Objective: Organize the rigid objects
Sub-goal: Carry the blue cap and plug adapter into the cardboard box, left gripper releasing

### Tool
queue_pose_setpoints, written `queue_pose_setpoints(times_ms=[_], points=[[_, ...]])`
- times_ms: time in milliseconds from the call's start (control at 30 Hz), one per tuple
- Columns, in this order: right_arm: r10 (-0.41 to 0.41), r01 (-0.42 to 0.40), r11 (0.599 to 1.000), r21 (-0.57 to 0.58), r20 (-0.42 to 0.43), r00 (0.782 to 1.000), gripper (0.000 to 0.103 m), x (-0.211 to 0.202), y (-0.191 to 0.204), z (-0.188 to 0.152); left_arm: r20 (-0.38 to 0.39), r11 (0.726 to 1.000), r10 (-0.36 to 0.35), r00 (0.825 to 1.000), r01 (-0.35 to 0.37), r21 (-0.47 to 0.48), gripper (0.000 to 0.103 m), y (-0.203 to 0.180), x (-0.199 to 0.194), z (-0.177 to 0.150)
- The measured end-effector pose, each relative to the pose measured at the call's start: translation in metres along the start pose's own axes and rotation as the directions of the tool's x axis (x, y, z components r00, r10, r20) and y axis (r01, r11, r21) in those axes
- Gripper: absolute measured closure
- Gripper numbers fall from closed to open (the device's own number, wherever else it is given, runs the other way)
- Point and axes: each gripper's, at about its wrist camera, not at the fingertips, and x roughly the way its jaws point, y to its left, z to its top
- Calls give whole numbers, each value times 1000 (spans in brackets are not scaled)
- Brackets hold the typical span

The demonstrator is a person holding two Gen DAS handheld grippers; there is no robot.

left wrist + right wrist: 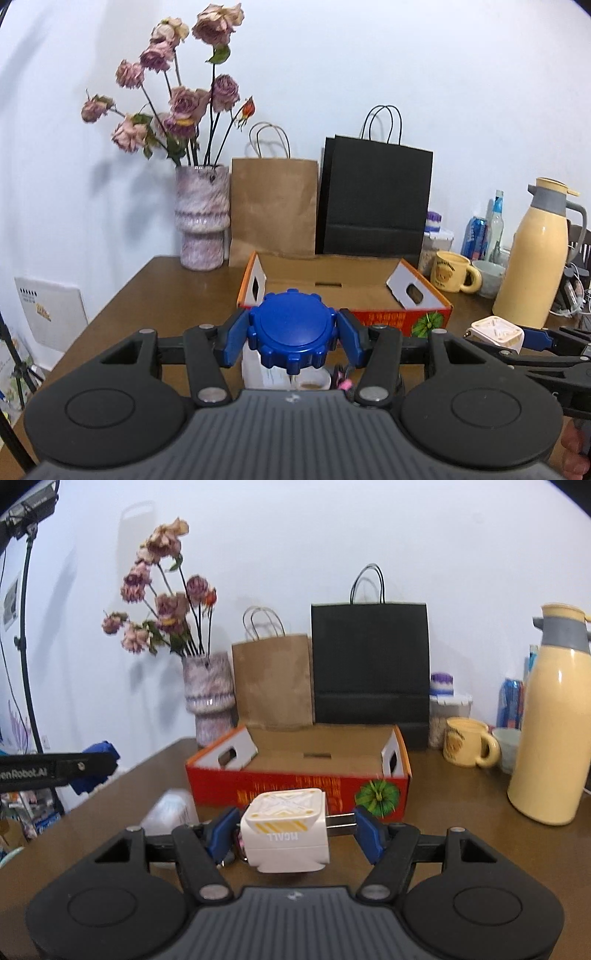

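My left gripper [293, 338] is shut on a blue ridged cap [291, 330], held above the table in front of the open red cardboard box [424, 314]. A white bottle [258, 369] and a small cup [314, 382] lie below the cap. My right gripper [295, 829] is shut on a white plug-in charger [284, 830], its metal prongs [341, 821] against the right pad. The red box [295, 786] stands just beyond it, open and showing a bare cardboard floor. The charger [496, 332] and the right gripper's fingers [535, 338] also show at the right of the left wrist view.
A vase of dried roses [201, 218], a brown paper bag [273, 210] and a black paper bag [375, 199] line the wall behind the box. A yellow mug [469, 742], a bowl [511, 747], a yellow thermos [550, 720] and cans stand right. A white bottle [171, 810] lies left.
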Motion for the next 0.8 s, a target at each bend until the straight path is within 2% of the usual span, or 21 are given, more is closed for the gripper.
queue_pose_setpoints(times_ms=[367,800], points=[[-17,15,999,34,54,998,37,41,-6,38,20,998,13,1000,-11,-57,49,0,49,31],[-54,50,997,64,57,997,37,112,-18,73,59,993,36,998,-30,-111,49,3,115,67]])
